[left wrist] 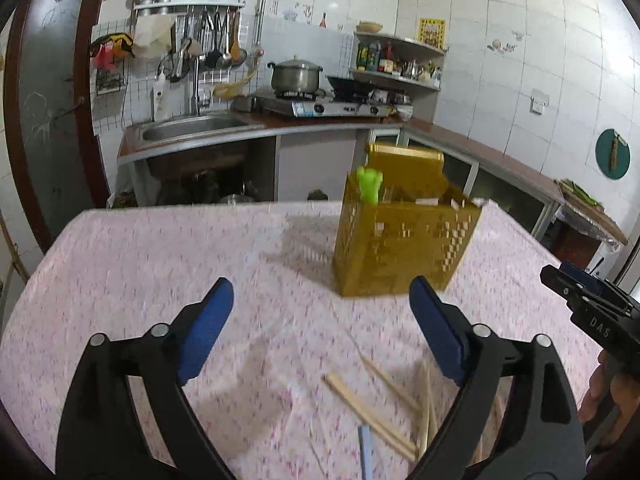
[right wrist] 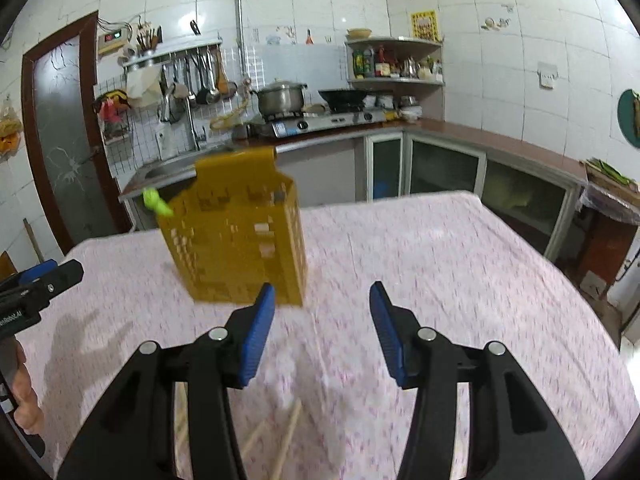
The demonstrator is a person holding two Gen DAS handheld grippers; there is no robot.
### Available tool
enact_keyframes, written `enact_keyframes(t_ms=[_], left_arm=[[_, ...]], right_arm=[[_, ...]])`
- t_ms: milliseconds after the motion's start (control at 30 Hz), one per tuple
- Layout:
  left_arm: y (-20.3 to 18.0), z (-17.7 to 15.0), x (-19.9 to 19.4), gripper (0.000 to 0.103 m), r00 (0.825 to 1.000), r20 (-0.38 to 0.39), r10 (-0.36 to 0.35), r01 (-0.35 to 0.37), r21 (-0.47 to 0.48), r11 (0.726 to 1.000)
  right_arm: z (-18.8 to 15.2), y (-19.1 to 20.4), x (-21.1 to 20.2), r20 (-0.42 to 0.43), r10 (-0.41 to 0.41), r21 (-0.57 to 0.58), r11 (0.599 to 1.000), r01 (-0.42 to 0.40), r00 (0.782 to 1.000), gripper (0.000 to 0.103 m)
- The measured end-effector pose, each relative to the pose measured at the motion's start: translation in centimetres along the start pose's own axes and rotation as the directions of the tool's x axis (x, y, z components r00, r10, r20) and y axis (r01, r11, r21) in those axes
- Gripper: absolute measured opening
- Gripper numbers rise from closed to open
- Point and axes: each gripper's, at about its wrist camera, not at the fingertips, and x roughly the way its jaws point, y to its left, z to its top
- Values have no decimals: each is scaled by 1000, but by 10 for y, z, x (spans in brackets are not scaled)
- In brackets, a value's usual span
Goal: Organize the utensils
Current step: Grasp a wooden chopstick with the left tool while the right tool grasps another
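Both the left gripper [left wrist: 322, 340] and right gripper [right wrist: 322, 336] gaped empty above loose wooden chopsticks [left wrist: 372, 412] lying on the tablecloth [left wrist: 160, 264] short of the yellow utensil basket [left wrist: 404, 244], so picking one up seemed next.

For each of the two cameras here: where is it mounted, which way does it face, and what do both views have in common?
Left wrist: sits on the left gripper, looking forward and down past its open blue pads at the chopsticks on the table; the right gripper enters at right.
Right wrist: sits on the right gripper, jaws open and empty; a hand shows at left.
Shared: yellow utensil holder, green utensil, kitchen counter behind.
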Motion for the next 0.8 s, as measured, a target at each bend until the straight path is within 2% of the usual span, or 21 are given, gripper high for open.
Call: enact_keyframes(t_ms=[167,367,600,800], left_arm=[[1,-23,8,93,998,-58,-2,1,-8,1000],[2,-49,31,93,988,-156,6,-10,-26,1000],[7,-68,60,93,959,-283,5,-24,-63,998],[6,-73,70,95,948,-318,19,-37,-49,998]], right_arm=[[-29,1,1,-48,-14,8,1000,14,999,49],[-57,8,10,-109,-19,-12,1000,18,994,49],[-73,10,28,-217,-29,-5,1000,28,976,49],[-81,15,35,-266,-44,-23,999,39,963,51]])
